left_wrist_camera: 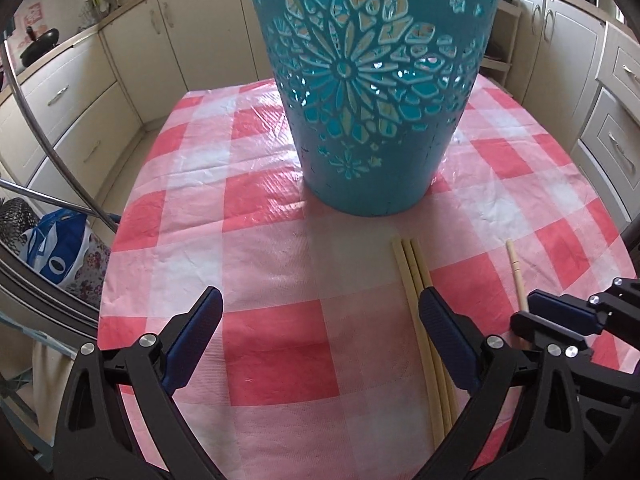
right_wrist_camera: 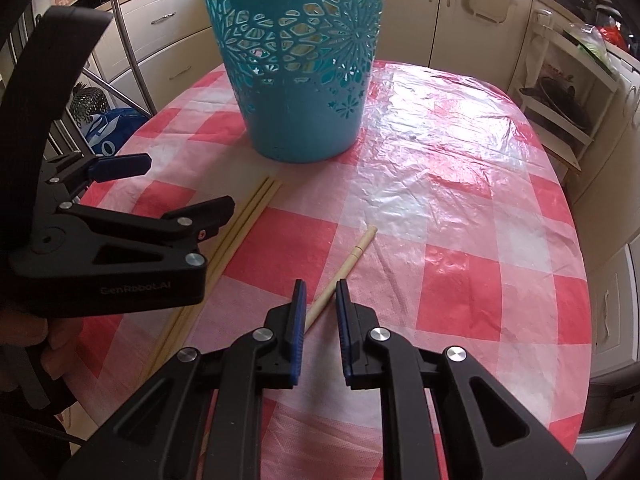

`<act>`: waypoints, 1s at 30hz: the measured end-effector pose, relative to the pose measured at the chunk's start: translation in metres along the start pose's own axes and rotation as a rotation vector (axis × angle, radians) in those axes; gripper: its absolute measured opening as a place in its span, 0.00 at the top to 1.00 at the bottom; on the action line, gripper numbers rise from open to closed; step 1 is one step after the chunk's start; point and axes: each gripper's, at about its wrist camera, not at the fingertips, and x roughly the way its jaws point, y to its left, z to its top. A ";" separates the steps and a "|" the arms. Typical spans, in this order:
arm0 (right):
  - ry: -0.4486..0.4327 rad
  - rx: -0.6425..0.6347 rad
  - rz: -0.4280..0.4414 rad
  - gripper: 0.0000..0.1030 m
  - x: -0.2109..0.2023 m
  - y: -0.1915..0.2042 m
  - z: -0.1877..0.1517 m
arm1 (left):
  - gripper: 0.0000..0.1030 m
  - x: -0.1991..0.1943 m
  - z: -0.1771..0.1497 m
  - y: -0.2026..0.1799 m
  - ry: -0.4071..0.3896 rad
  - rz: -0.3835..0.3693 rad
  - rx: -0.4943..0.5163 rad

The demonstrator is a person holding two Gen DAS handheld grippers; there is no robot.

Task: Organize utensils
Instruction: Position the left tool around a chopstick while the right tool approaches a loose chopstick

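Teal basket [left_wrist_camera: 372, 80], contents hidden; right tool [right_wrist_camera: 320, 300] pinches one chopstick [right_wrist_camera: 352, 256], left tool [left_wrist_camera: 320, 320] released.

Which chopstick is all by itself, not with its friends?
The lone chopstick, lying between the right hand-held gripper's fingers. The other three chopsticks lie bunched together, side by side, nearer the left hand-held gripper.

Both tongs angled downward, side by side.
Left tongs [left_wrist_camera: 320, 320] gaped wide; right tongs [right_wrist_camera: 321, 300] stood narrowed, seemingly pinching something thin.

A teal basket [left_wrist_camera: 372, 92] (flower cutouts) is sitting on a red-and-white checked tablecloth [left_wrist_camera: 280, 352] beside pale wooden chopsticks [left_wrist_camera: 416, 280].
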 end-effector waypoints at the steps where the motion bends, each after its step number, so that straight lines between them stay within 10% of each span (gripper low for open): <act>1: 0.000 0.003 0.000 0.85 0.000 0.000 0.001 | 0.08 0.001 0.000 0.000 0.004 0.002 0.003; 12: -0.007 0.024 -0.006 0.85 0.001 -0.003 0.001 | 0.18 0.007 0.000 -0.002 0.024 -0.005 0.009; 20: 0.004 0.035 0.075 0.87 0.000 -0.008 0.002 | 0.92 0.000 0.002 -0.011 0.019 -0.171 0.083; 30: 0.001 0.062 0.029 0.87 0.001 -0.015 0.006 | 0.89 0.000 0.002 0.008 0.059 -0.180 0.059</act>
